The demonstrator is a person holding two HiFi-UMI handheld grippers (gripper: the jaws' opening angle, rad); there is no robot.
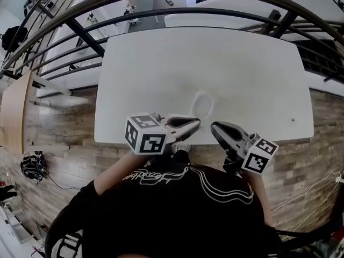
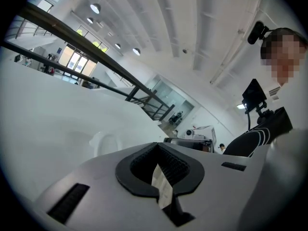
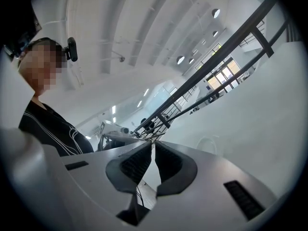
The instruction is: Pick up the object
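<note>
A small white rounded object lies on the white table, near its front edge, and barely stands out from the surface. It also shows faintly in the left gripper view and the right gripper view. My left gripper hovers just short of the object, at the table's front edge, with its jaws shut on nothing. Beside it, my right gripper points toward the left one, jaws together and empty. Both tips sit a little nearer to me than the object.
Dark metal railings curve past the table's far side, with more white tables beyond. The floor around is wood plank. A dark bundle of cables lies on the floor at the left.
</note>
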